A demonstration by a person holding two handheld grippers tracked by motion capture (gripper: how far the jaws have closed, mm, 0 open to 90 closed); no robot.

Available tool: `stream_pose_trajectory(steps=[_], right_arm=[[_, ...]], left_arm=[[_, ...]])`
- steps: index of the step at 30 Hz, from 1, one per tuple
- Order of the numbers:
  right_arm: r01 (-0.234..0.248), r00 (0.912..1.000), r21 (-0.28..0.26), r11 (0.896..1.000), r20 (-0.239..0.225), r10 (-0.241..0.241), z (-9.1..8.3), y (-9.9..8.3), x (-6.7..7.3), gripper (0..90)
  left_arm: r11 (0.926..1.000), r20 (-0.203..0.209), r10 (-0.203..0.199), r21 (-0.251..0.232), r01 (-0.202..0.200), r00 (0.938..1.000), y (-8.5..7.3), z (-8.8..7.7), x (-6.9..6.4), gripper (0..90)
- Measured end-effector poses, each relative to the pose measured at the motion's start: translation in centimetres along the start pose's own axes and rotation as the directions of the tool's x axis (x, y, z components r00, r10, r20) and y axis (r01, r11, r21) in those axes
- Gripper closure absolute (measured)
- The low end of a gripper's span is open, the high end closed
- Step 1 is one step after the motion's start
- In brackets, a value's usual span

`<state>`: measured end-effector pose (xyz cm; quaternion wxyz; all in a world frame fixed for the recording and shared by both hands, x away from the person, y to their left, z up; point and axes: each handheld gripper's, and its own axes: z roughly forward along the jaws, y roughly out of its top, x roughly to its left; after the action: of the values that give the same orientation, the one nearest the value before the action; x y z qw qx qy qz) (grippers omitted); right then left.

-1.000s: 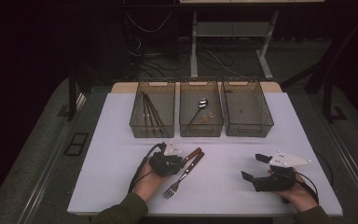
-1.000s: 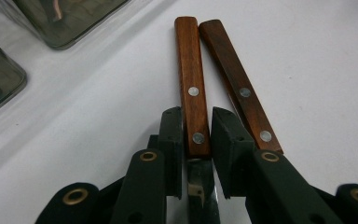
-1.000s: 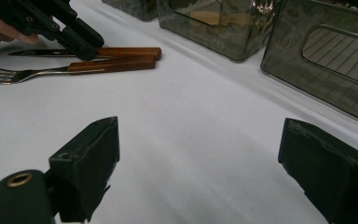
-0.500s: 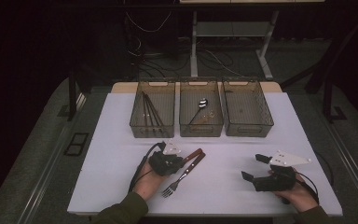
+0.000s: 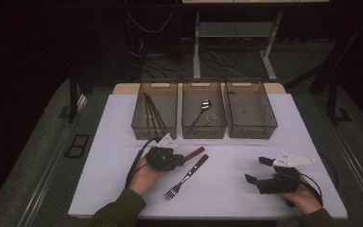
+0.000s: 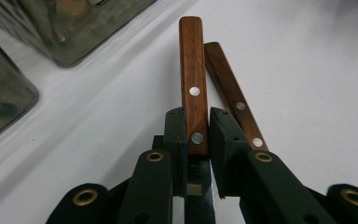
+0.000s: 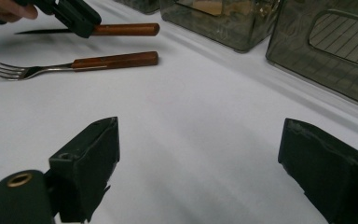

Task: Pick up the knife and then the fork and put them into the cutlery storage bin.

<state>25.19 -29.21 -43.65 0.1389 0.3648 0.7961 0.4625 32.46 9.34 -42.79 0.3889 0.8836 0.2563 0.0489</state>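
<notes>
Tongs in the left hand [image 6: 197, 135] are clamped on the wooden handle of a knife [image 6: 193, 79], the pads pressing it from both sides near the lower rivet; in the high view that handle pokes out toward two o'clock from the left tongs [image 5: 177, 160]. The right tongs [image 5: 257, 170] hang wide open over bare white surface [image 5: 246, 146] at about four o'clock, holding nothing. Judging by how things lie, cutlery is being sorted into the three bins at twelve o'clock: the left bin [image 5: 139, 124] holds dark sticks, the middle bin [image 5: 204, 131] a spoon [image 5: 203, 106], and the right bin [image 5: 270, 124] looks empty. So the work seems partly done. The knife is gripped, and whether it has lifted off the surface I cannot tell; it has yet to reach a bin. A fork [image 5: 186, 177] lies just beside it, toward six o'clock, untouched and apparently left for afterwards.
</notes>
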Motion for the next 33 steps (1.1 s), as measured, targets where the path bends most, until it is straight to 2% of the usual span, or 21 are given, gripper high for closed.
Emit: stream_pose_trajectory(steps=[4,7,9,11,13,15,17,19,20,21,22,24,25,29,32,33], right_arm=[[0.001,0.9997,0.002,1.000,-0.025,0.000,-0.2,0.3,-0.1,12.7],[0.026,0.9984,0.002,1.000,-0.049,-0.026,-0.4,0.5,0.1,12.7],[0.037,0.9953,0.002,0.999,-0.089,-0.037,-0.4,0.7,0.1,12.7],[0.053,0.9886,0.007,0.999,-0.142,-0.051,-0.4,1.1,0.2,12.7],[0.073,0.9834,0.027,0.997,-0.168,-0.067,-0.3,1.5,0.3,13.7],[0.080,0.9763,0.041,0.996,-0.205,-0.070,0.1,2.0,0.4,14.3],[0.098,0.9719,0.054,0.994,-0.220,-0.083,0.5,2.5,0.4,14.4],[0.125,0.9687,0.069,0.990,-0.224,-0.106,0.9,3.1,0.6,14.6],[0.135,0.9665,0.076,0.988,-0.230,-0.114,1.1,3.4,0.7,14.7],[0.132,0.9621,0.076,0.988,-0.250,-0.110,1.4,3.8,0.7,14.7],[0.138,0.9569,0.076,0.987,-0.268,-0.113,1.6,4.1,0.7,14.7],[0.147,0.9519,0.076,0.986,-0.282,-0.121,2.0,4.8,0.8,14.7],[0.155,0.9475,0.076,0.985,-0.294,-0.126,2.3,5.1,0.9,14.7],[0.189,0.9213,0.075,0.979,-0.358,-0.151,3.4,6.5,1.5,14.7],[0.240,0.8986,0.077,0.968,-0.395,-0.192,4.3,7.4,2.5,15.5],[0.249,0.8949,0.073,0.966,-0.398,-0.201,4.5,7.5,2.7,15.5]], left_arm=[[0.9993,0.042,0.036,-0.011,-0.035,0.9985,0.6,-0.6,-0.1,77.3],[0.9973,0.074,0.070,-0.027,-0.068,0.9948,0.9,-1.0,-0.4,77.3],[0.9937,0.111,0.106,-0.048,-0.101,0.9881,1.2,-1.3,-0.7,77.2],[0.9904,0.129,0.136,-0.042,-0.132,0.9822,1.5,-1.3,-0.9,77.2],[0.9872,0.154,0.159,-0.044,-0.154,0.9753,1.8,-1.3,-1.1,77.2],[0.9834,0.186,0.181,-0.042,-0.177,0.9656,2.1,-1.1,-1.4,77.2],[0.9799,0.219,0.200,-0.042,-0.195,0.9551,2.6,-0.8,-1.7,77.2],[0.9740,0.246,0.226,-0.036,-0.224,0.9425,3.1,-0.6,-2.0,77.2],[0.9688,0.264,0.245,-0.032,-0.246,0.9326,3.4,-0.4,-2.2,77.2],[0.9661,0.278,0.255,-0.034,-0.256,0.9261,3.6,-0.2,-2.3,77.2],[0.9650,0.288,0.259,-0.034,-0.260,0.9219,3.8,-0.1,-2.5,77.2],[0.9552,0.303,0.289,-0.029,-0.294,0.9082,4.4,0.2,-2.7,77.2],[0.9552,0.311,0.289,-0.033,-0.294,0.9052,4.6,0.4,-3.0,77.2],[0.9450,0.338,0.319,-0.042,-0.325,0.8856,5.4,0.8,-3.9,77.2],[0.9349,0.347,0.345,-0.042,-0.352,0.8722,5.5,1.0,-4.6,77.2],[0.9310,0.355,0.352,-0.038,-0.363,0.8660,5.5,1.0,-4.7,77.2]])
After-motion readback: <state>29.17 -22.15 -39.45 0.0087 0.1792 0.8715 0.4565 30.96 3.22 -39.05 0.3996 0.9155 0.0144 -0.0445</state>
